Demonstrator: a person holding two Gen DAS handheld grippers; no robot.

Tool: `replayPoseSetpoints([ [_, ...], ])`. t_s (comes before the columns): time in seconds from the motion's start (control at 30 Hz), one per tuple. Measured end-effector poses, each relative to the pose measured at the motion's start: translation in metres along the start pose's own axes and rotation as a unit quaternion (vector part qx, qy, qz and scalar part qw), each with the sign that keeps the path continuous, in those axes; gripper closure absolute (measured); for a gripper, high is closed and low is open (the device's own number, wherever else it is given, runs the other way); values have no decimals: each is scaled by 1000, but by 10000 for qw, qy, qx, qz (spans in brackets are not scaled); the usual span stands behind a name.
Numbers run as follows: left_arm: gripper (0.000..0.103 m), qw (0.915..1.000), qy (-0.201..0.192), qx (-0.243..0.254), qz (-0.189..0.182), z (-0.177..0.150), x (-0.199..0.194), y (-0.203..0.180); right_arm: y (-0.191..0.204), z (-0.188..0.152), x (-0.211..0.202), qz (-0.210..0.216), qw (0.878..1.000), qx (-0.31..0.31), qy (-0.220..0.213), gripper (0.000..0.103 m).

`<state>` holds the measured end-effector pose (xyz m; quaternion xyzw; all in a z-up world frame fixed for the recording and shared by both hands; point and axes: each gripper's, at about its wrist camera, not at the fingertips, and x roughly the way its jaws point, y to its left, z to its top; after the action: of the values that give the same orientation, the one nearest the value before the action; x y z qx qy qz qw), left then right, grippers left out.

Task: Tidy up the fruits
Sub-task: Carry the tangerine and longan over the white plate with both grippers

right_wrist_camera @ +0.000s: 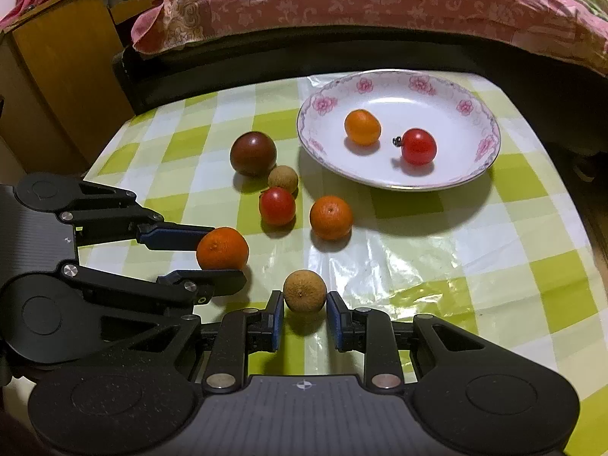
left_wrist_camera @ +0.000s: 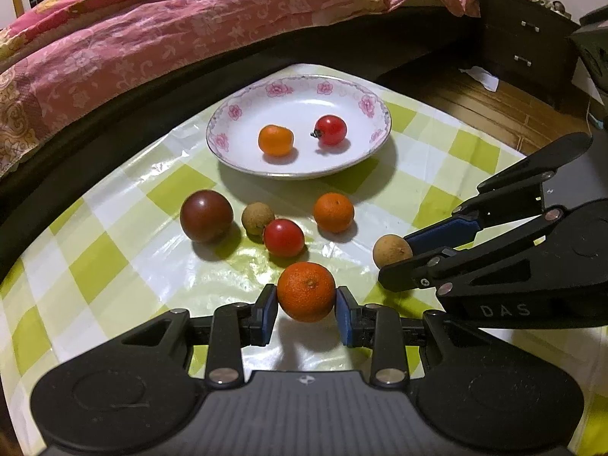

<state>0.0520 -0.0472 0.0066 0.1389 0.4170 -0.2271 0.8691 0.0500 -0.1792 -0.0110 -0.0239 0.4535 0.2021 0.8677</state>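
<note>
Fruit gathering in progress: a round orange mandarin [left_wrist_camera: 306, 296] sits between the blue pads of the left gripper [left_wrist_camera: 306, 311], which appears clamped on it, though whether it is lifted off the green-and-white checked tablecloth [left_wrist_camera: 114, 266] cannot be told. The right gripper [right_wrist_camera: 305, 315] brackets a small tan longan [right_wrist_camera: 304, 290] with its pads touching or nearly so, probably for a paired transfer. The white floral-rimmed plate [left_wrist_camera: 364, 102] beyond holds one small orange tomato [left_wrist_camera: 276, 140] and one red cherry tomato [left_wrist_camera: 330, 130]. Loose between: a dark maroon tomato [left_wrist_camera: 206, 216], second longan [left_wrist_camera: 257, 218], red tomato [left_wrist_camera: 284, 238], second mandarin [left_wrist_camera: 333, 212].
</note>
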Motion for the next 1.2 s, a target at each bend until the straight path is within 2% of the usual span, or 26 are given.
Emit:
replayPoseSetpoints([
  [0.73,65,9977,-580,-46,357,42,-7,6,-11,31,-20,-264,9976,103,-635,80],
  [0.93,65,9966,-720,-41,396,59,2,10,-17,47,-22,-387,9955,153,-848,80],
  [1.2,65,9963,-741,-31,432,74,23,13,-34,61,-11,-513,9944,294,-879,80],
])
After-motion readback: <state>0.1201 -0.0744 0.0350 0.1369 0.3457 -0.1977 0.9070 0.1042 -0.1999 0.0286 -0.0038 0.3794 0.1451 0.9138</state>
